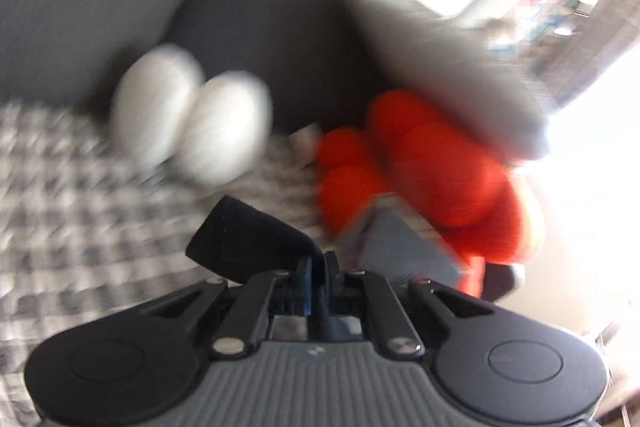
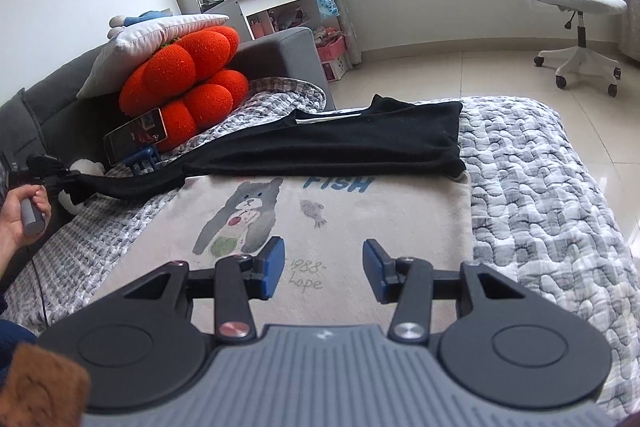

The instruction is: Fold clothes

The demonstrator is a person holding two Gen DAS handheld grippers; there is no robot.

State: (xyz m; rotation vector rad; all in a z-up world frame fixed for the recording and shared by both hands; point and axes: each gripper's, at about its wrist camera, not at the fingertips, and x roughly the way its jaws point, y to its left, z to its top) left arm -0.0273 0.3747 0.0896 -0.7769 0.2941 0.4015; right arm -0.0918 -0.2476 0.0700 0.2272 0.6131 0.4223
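Note:
A black garment (image 2: pixel 360 143) lies part-folded across the grey checked bed cover (image 2: pixel 540 195), on the far edge of a cream mat with a cat print (image 2: pixel 320 219). One stretched end of it (image 2: pixel 128 183) runs left to my left gripper (image 2: pixel 60 179), which is shut on it. In the blurred left wrist view the left gripper (image 1: pixel 318 267) holds a fold of the black cloth (image 1: pixel 244 235). My right gripper (image 2: pixel 324 267) is open and empty, above the near part of the mat.
An orange pumpkin cushion (image 2: pixel 180 79) with a grey pillow (image 2: pixel 152 39) on top leans on the dark sofa (image 2: pixel 276 55). A phone on a blue stand (image 2: pixel 136 137) sits before it. A white plush (image 1: pixel 188 115) lies nearby. An office chair (image 2: pixel 572 7) stands on the tiled floor.

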